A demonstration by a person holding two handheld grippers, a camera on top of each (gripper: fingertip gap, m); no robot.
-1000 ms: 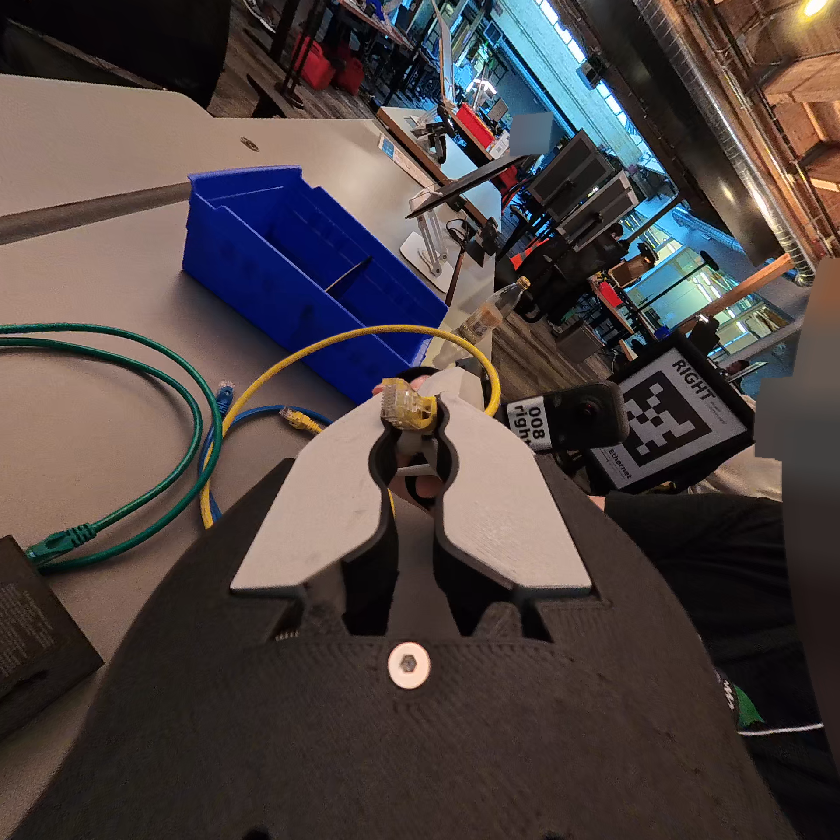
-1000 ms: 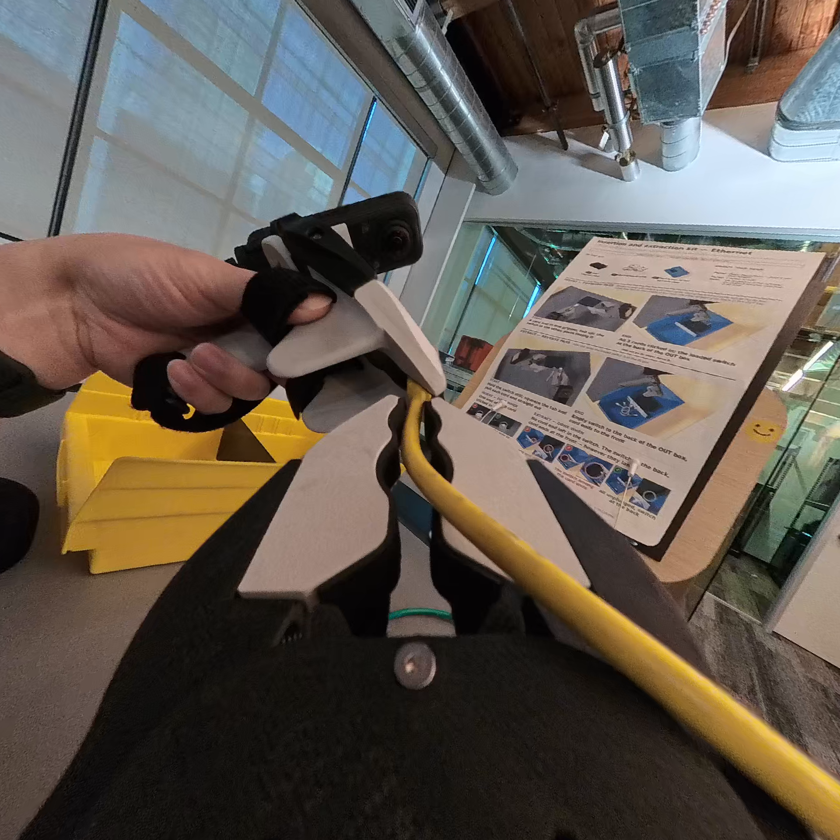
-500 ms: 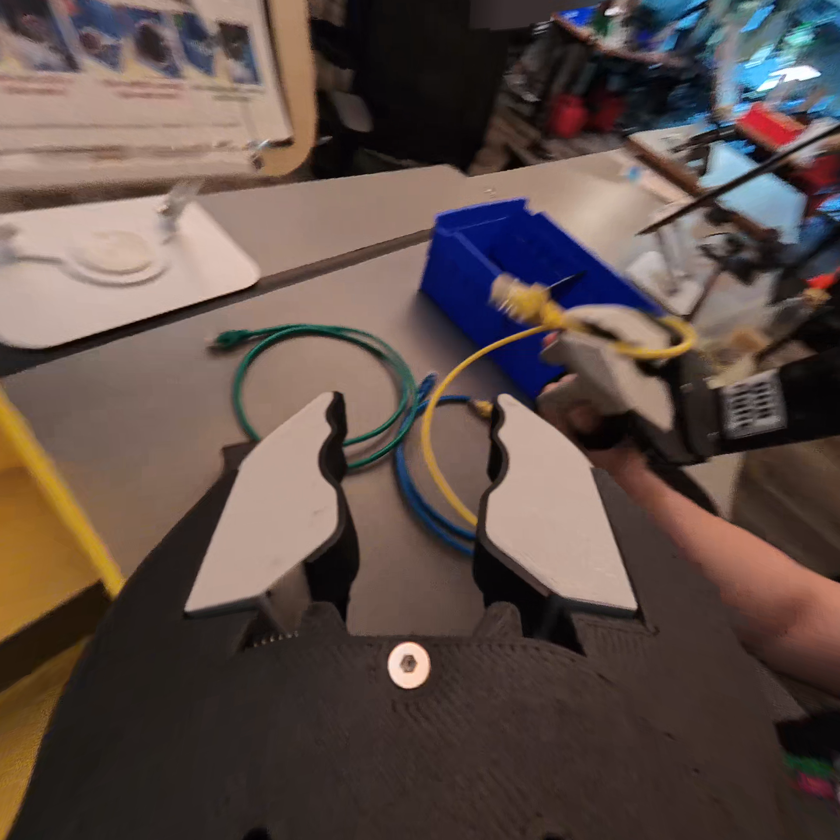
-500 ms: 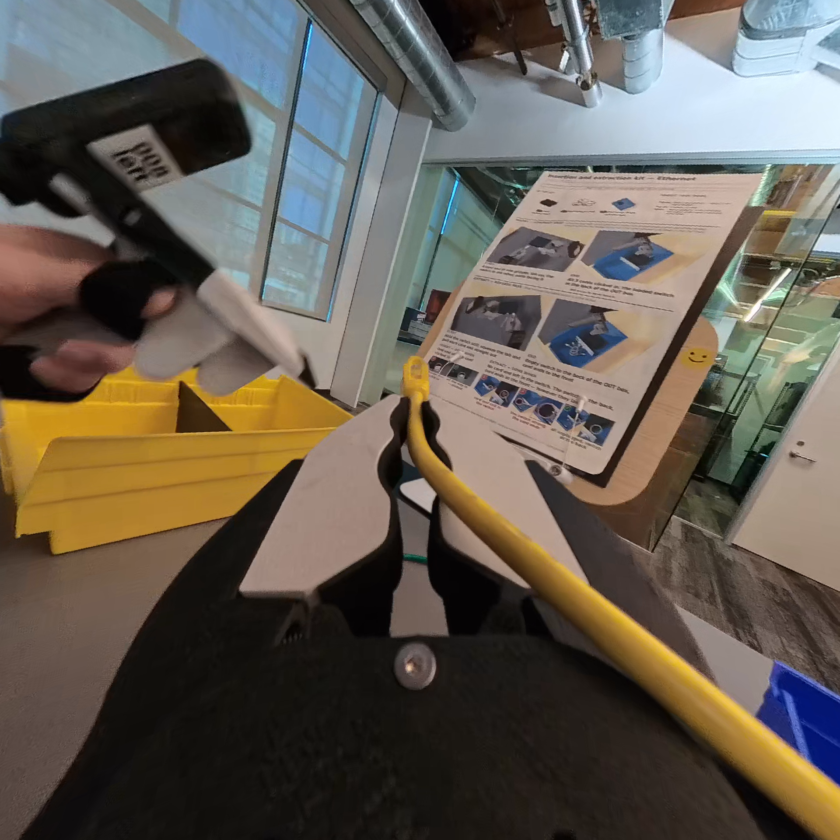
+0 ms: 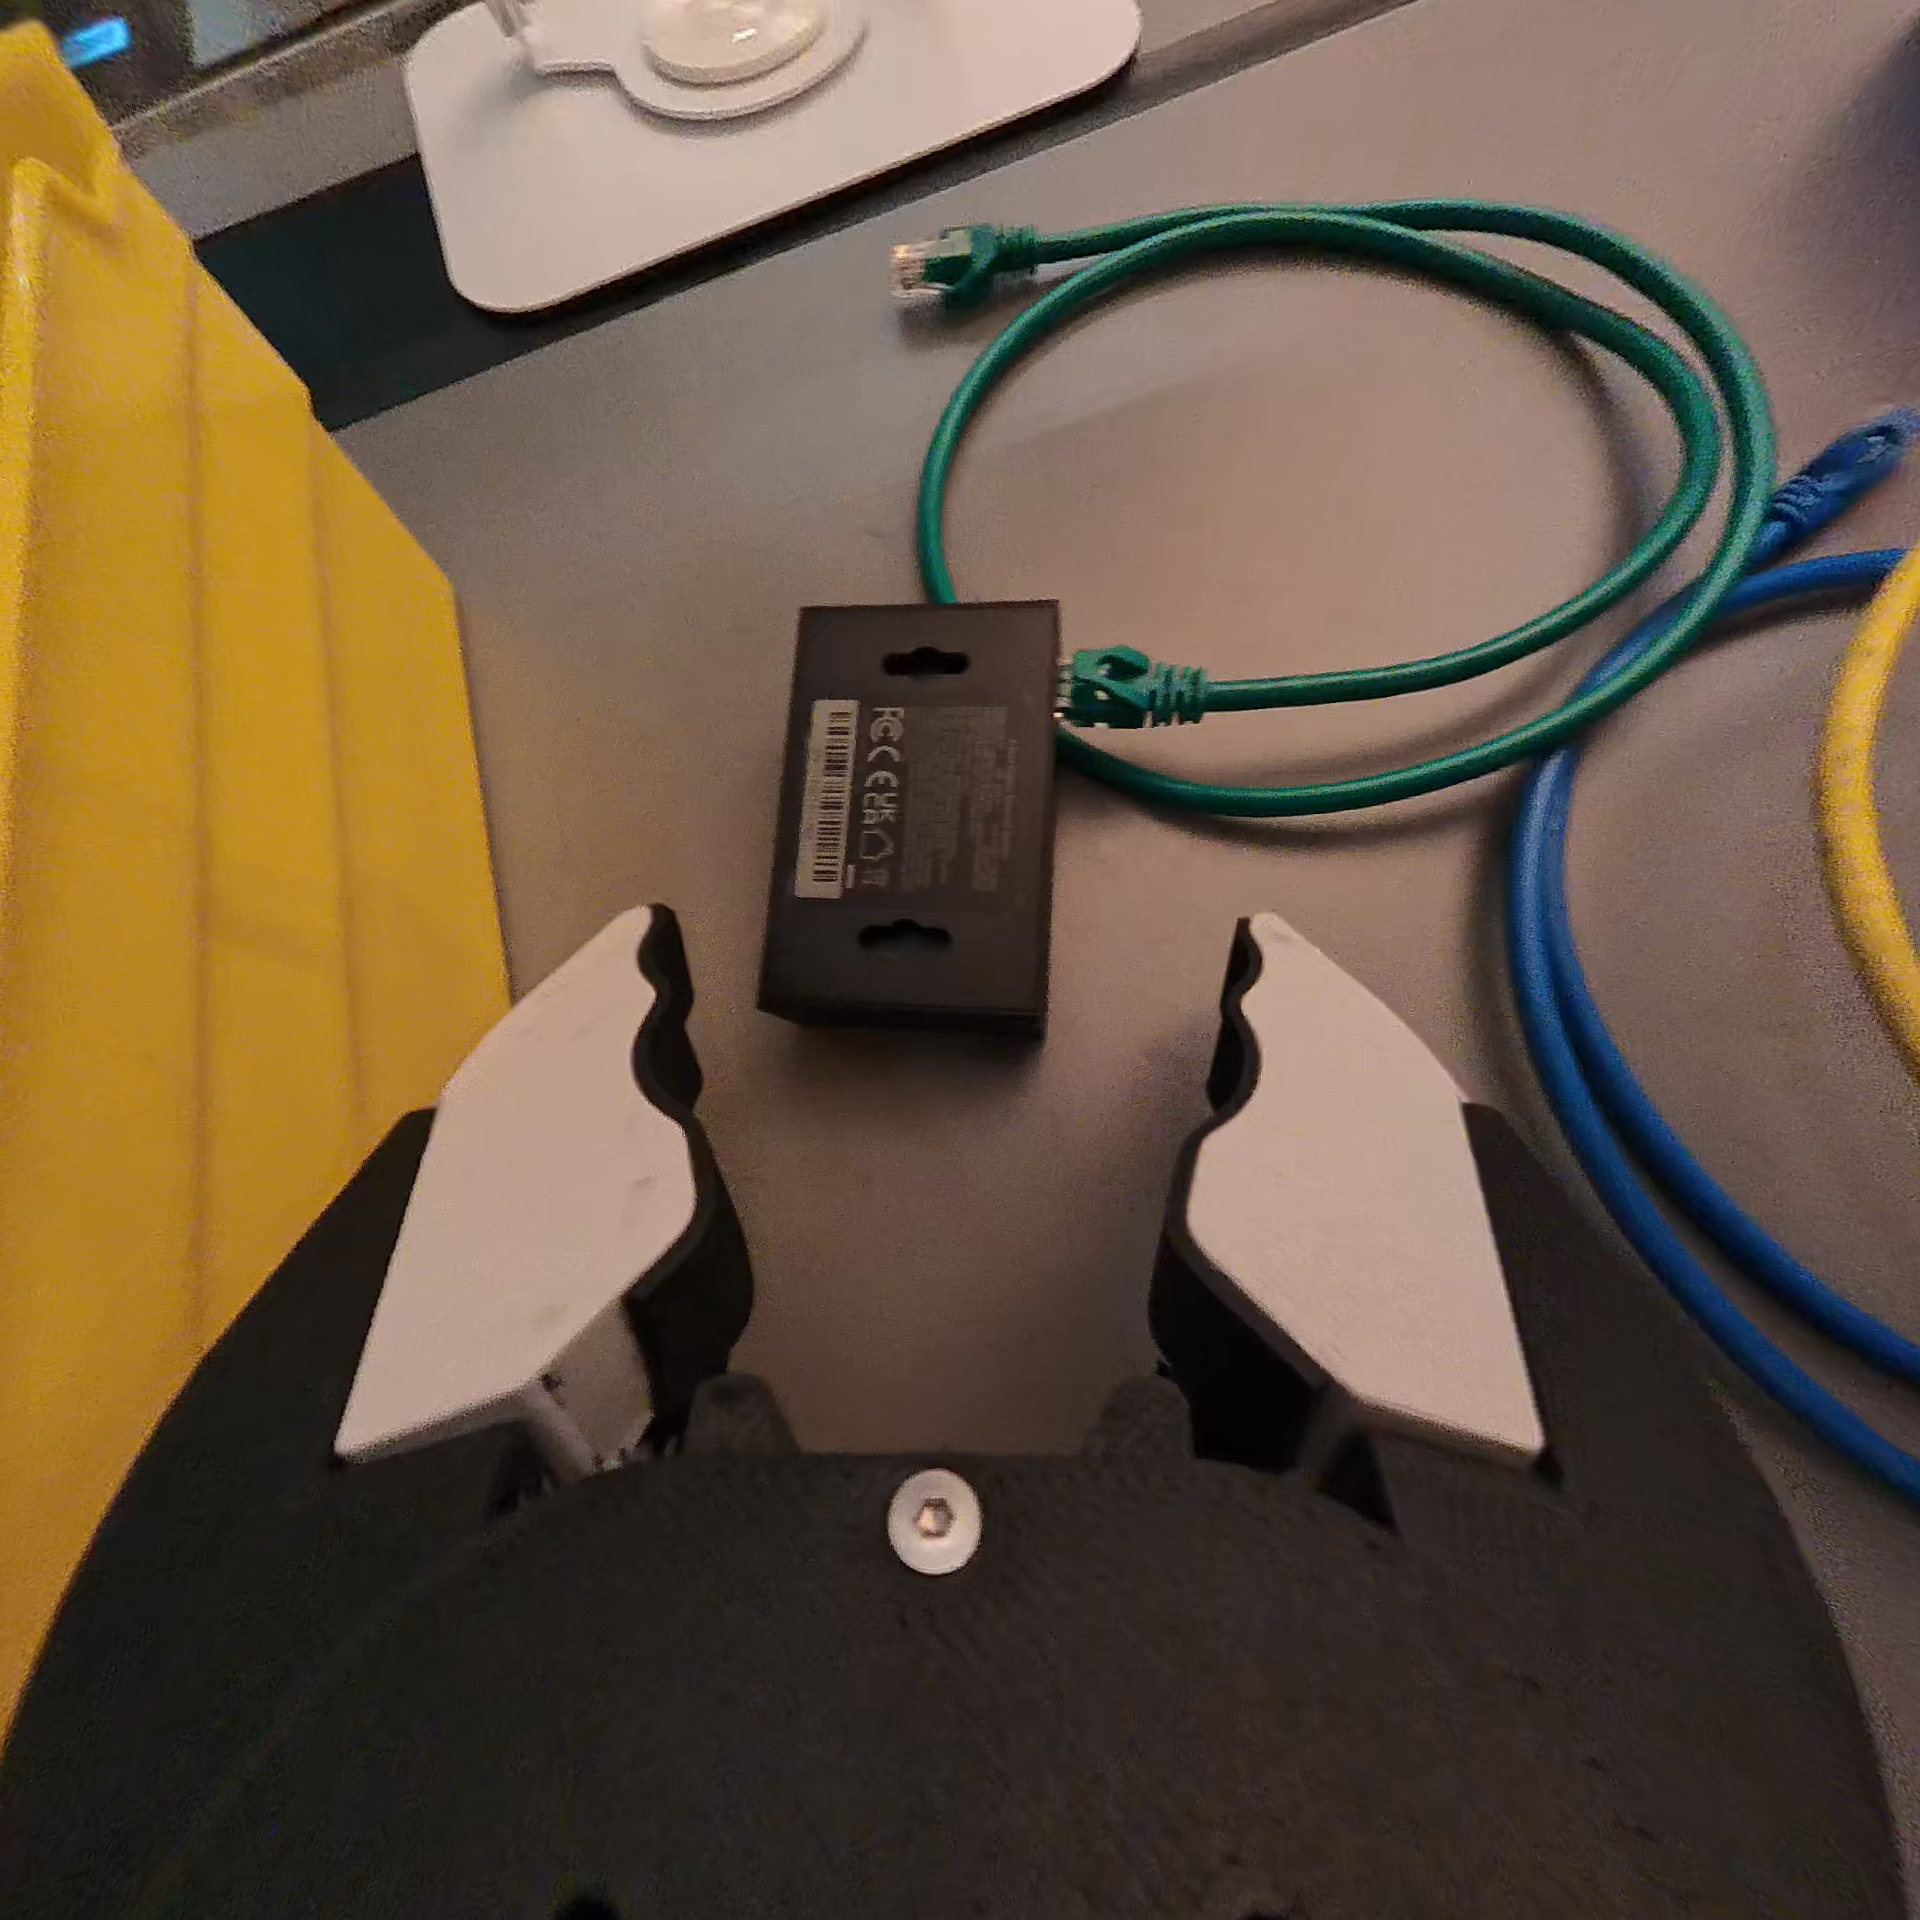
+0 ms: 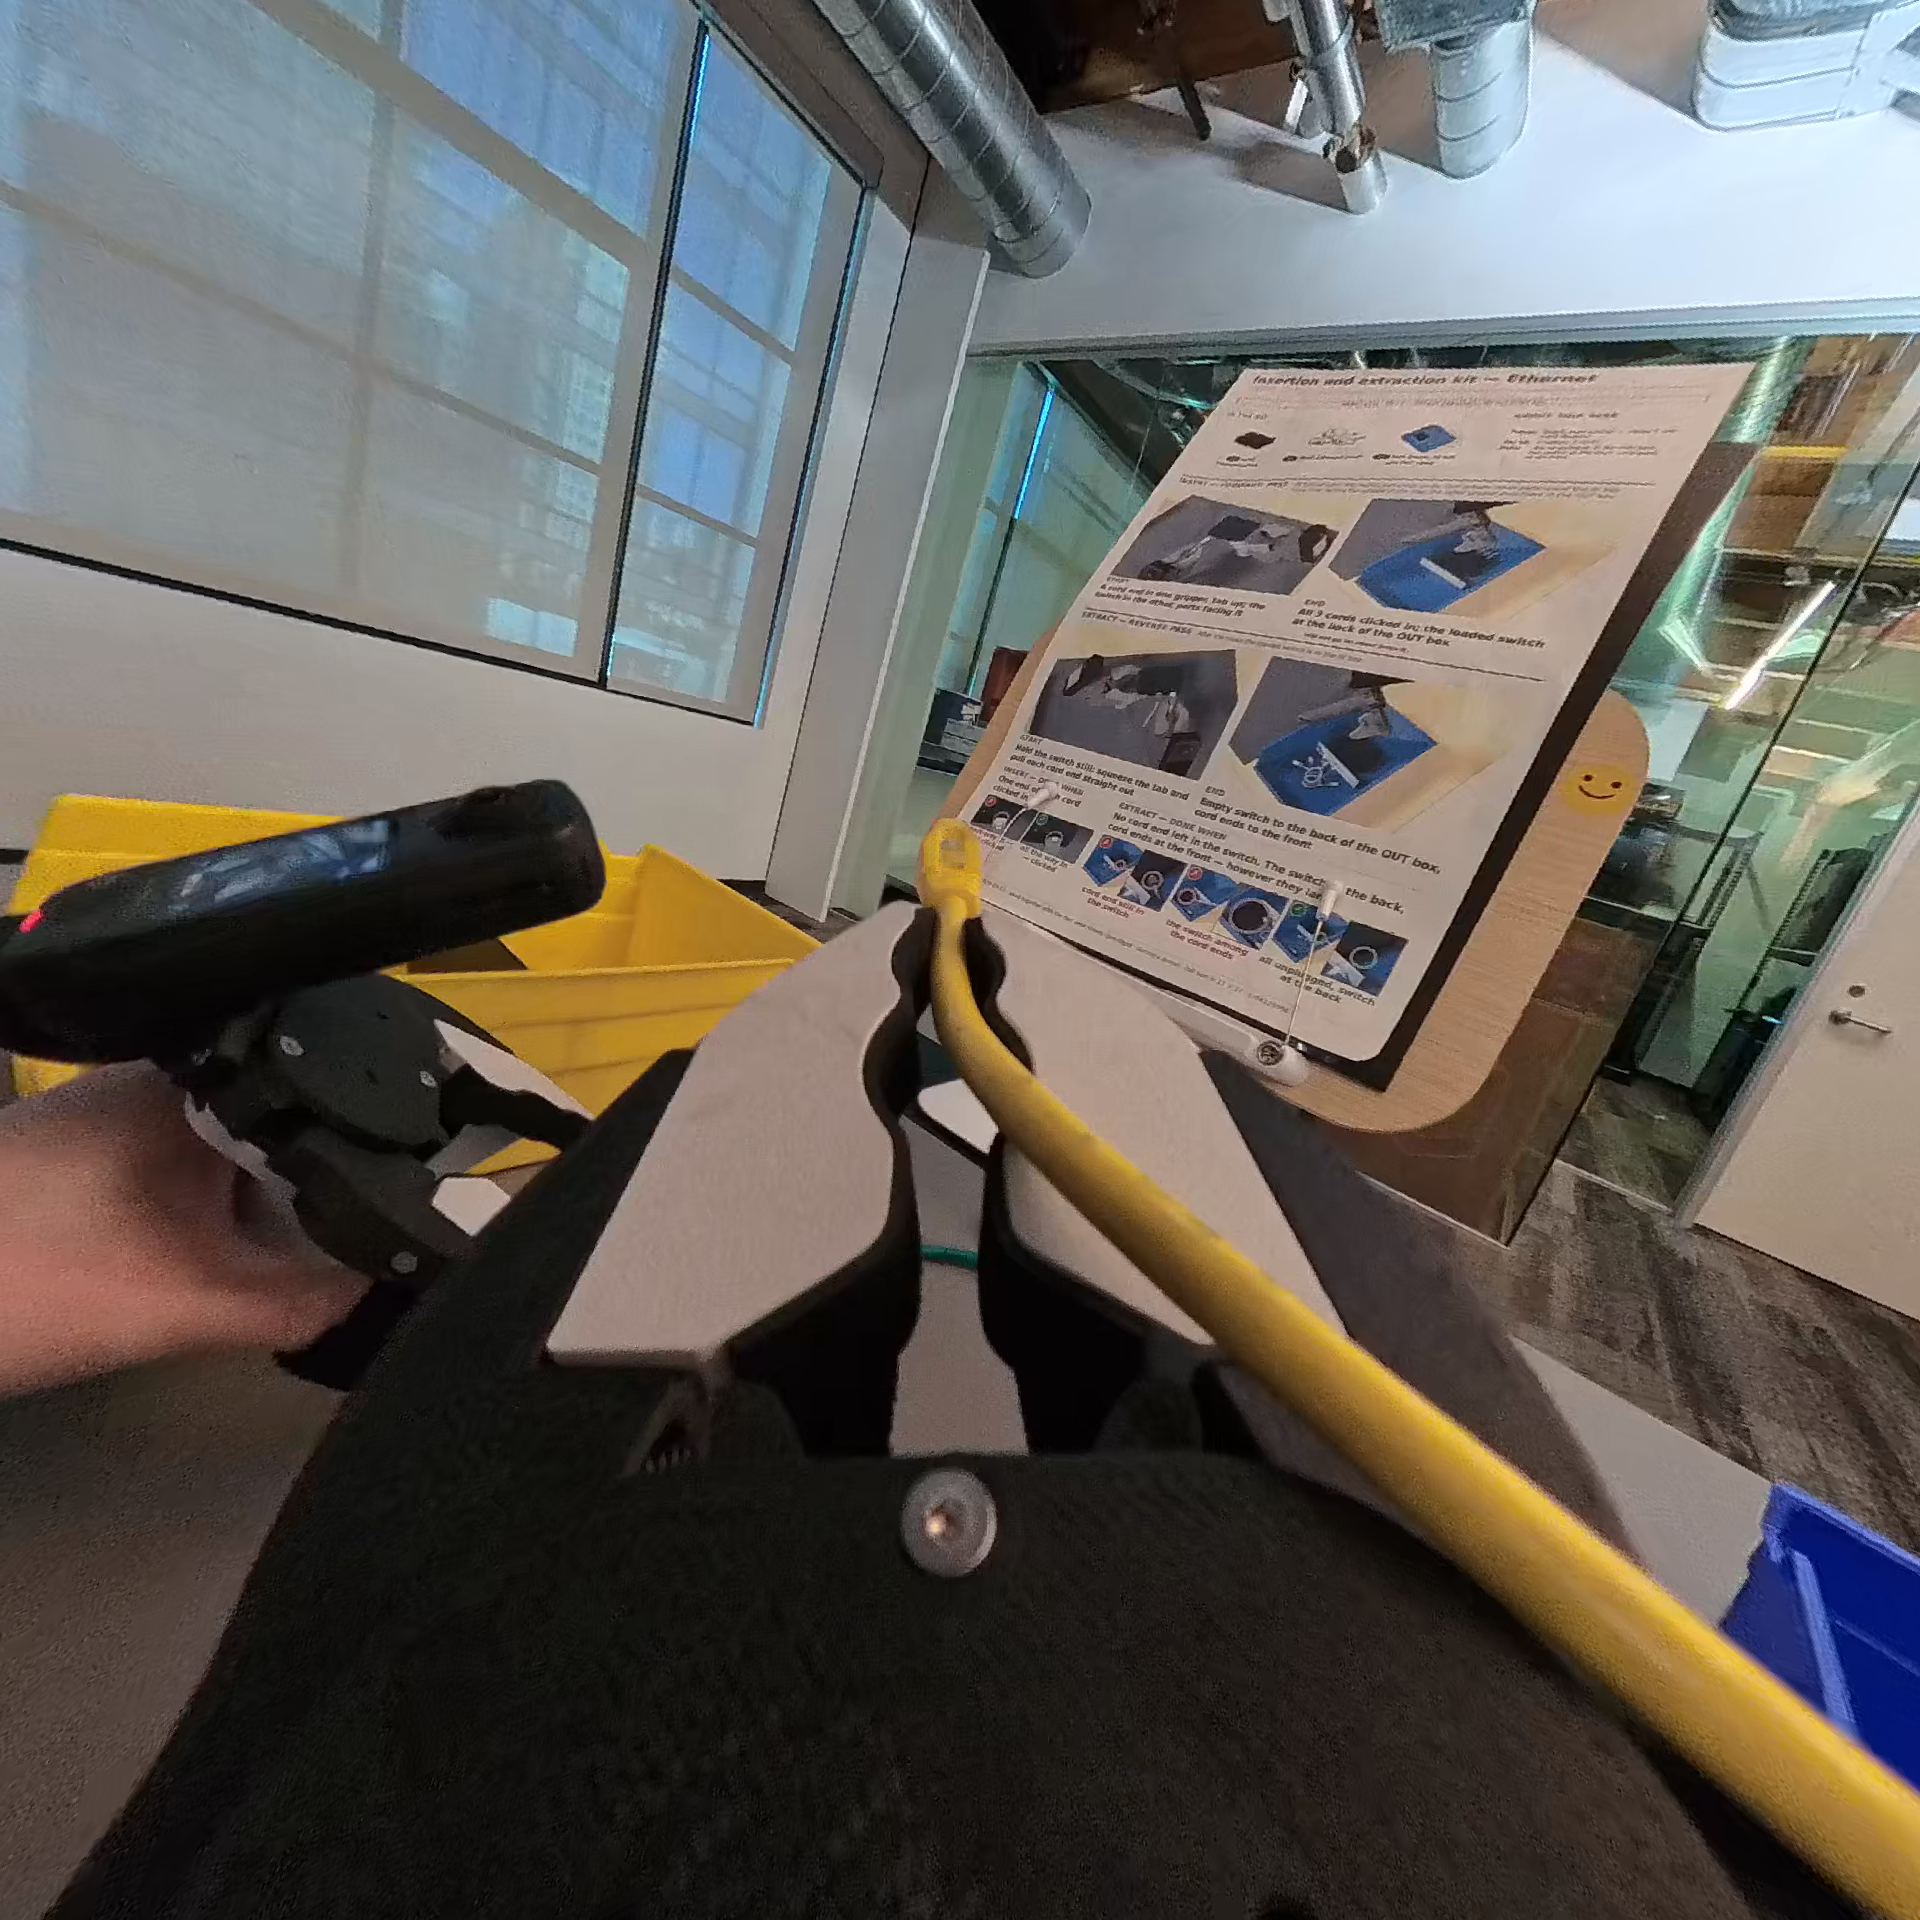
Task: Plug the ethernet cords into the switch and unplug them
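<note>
In the left wrist view, my left gripper (image 5: 951, 940) is open and empty, just above the near end of the black switch (image 5: 914, 805), which lies label side up on the grey table. A green cord (image 5: 1351, 665) has one plug at the switch's right side and its other plug free farther back. A blue cord (image 5: 1558, 1039) and a yellow cord (image 5: 1860, 821) lie to the right. In the right wrist view, my right gripper (image 6: 940, 925) is shut on the yellow cord (image 6: 1247, 1226), its plug (image 6: 948, 854) sticking out past the fingertips. The left gripper (image 6: 343, 1049) is at the left there.
A yellow bin (image 5: 208, 831) stands close on the left of the switch and also shows in the right wrist view (image 6: 644, 966). A white stand base (image 5: 644, 156) sits behind. An instruction board (image 6: 1351, 727) stands ahead of the right gripper. A blue bin corner (image 6: 1829, 1621) is at lower right. The grippers' ends are close to 20 cm from one another.
My left gripper let go of the yellow plug, opened, and swung down and left over the switch. My right gripper keeps the yellow cord and has lowered a little.
</note>
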